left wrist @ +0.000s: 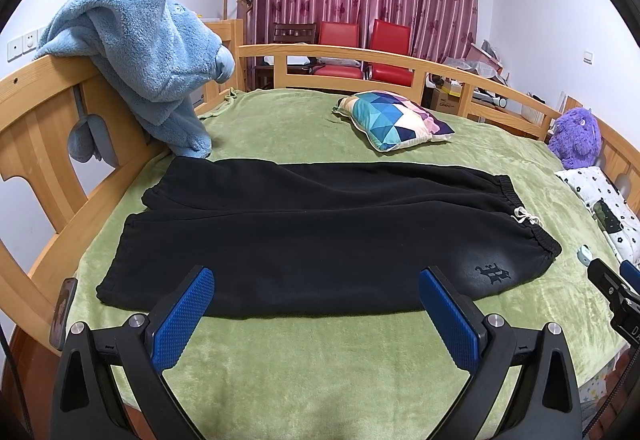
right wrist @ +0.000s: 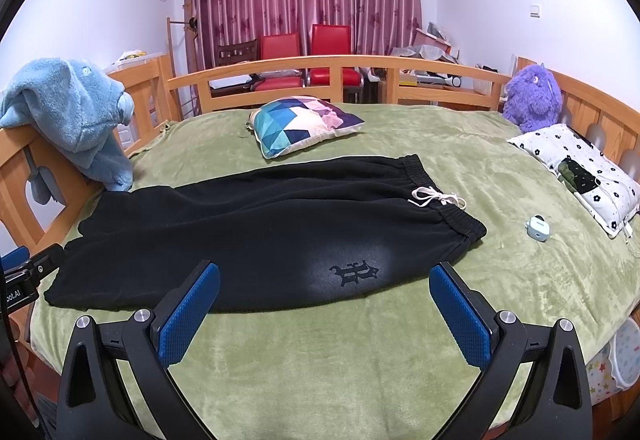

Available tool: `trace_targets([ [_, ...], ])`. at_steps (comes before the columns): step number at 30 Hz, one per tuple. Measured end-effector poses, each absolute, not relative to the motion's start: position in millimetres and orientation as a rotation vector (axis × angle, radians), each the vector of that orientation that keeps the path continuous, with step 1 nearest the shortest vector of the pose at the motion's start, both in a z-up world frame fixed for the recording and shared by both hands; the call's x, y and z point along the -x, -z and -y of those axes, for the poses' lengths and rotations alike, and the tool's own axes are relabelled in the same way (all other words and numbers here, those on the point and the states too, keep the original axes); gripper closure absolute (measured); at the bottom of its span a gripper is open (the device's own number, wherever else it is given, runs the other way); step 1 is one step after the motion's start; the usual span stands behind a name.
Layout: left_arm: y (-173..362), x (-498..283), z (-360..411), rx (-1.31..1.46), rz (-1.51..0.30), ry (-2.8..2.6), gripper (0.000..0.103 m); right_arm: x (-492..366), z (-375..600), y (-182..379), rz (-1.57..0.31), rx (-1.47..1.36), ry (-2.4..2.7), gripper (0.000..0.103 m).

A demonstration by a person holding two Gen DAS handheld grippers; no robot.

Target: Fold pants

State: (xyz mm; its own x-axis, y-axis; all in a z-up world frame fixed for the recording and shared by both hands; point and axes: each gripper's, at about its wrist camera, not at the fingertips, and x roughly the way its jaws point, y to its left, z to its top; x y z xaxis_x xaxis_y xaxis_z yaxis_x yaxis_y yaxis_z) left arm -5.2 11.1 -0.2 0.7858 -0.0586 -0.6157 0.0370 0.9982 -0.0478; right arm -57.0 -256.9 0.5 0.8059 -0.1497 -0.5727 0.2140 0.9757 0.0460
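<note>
Black pants (left wrist: 320, 236) lie flat on green blanket (left wrist: 320, 360).

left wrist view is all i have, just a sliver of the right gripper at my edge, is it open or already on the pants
Observer: The right gripper is open, jaws wide apart with nothing between them. It is at the near edge of the pants, by the logo.

Operator: that small blue thing past the waistband, is it touching the pants

Observer: No. The pale blue case lies on the green blanket, apart from the waistband.

Operator: and the drawstring

Observer: The white drawstring is knotted, and one end trails off the waistband onto the blanket.
</note>
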Motion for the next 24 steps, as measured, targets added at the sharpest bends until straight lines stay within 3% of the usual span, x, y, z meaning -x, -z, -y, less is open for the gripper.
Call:
trace_targets([
  [24,-0.4,5.0,-11.4,0.033,-0.665,0.052,0.0,56.2,257.1,-6.8,-0.599,-0.109,0.191,0.0],
])
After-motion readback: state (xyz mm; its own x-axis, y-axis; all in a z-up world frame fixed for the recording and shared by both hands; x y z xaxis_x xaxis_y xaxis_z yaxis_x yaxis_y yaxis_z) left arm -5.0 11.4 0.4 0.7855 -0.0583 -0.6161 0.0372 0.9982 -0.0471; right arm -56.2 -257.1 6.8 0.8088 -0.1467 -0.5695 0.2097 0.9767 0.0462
